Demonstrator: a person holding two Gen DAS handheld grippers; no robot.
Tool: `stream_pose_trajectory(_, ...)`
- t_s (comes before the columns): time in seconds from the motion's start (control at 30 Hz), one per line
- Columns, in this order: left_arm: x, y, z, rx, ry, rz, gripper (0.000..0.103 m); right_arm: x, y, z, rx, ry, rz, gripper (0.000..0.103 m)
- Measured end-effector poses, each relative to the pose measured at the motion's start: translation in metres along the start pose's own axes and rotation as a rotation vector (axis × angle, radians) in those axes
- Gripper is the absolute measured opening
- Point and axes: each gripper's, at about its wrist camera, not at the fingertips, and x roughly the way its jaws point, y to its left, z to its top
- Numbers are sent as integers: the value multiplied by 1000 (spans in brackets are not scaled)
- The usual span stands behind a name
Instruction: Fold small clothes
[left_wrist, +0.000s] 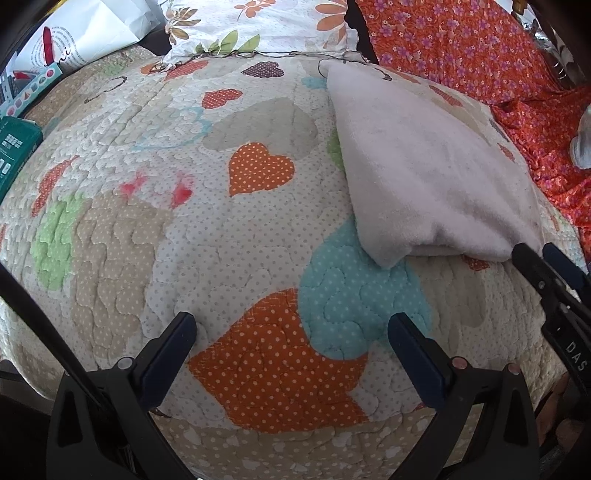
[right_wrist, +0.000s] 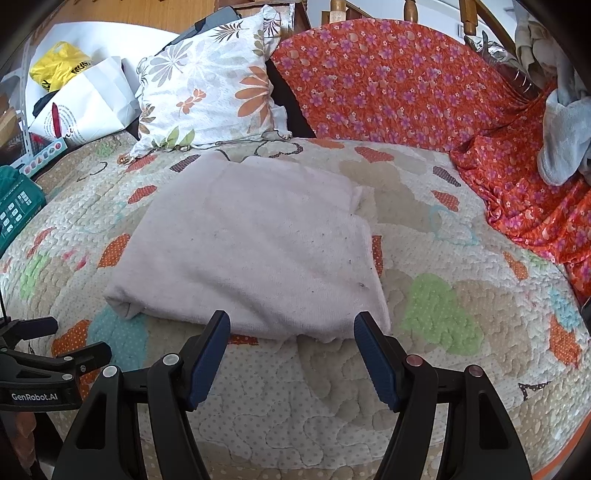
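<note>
A pale pinkish-white garment (right_wrist: 251, 240) lies folded into a thick rectangle on the heart-patterned quilt (right_wrist: 424, 369). My right gripper (right_wrist: 291, 317) is open, its blue-padded fingertips at the garment's near edge with nothing clasped between them. In the left wrist view the same garment (left_wrist: 424, 166) lies to the upper right, and the right gripper (left_wrist: 536, 251) touches its near right corner. My left gripper (left_wrist: 291, 325) is open over an orange heart patch, left of the garment and apart from it. The left gripper (right_wrist: 81, 338) also shows at the lower left of the right wrist view.
A floral pillow (right_wrist: 210, 85) leans at the back of the bed. An orange flowered cloth (right_wrist: 406, 85) covers the back right, with a grey garment (right_wrist: 561, 140) on it. A white paper bag (right_wrist: 88, 103), yellow bag (right_wrist: 55, 70) and teal box (right_wrist: 14, 206) crowd the left.
</note>
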Motion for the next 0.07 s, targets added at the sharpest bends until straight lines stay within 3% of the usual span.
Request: stream_pose_trajectory(0.07,-1,1,1,-7,-2,-3,103,1,1,0,-3,-2,6,74)
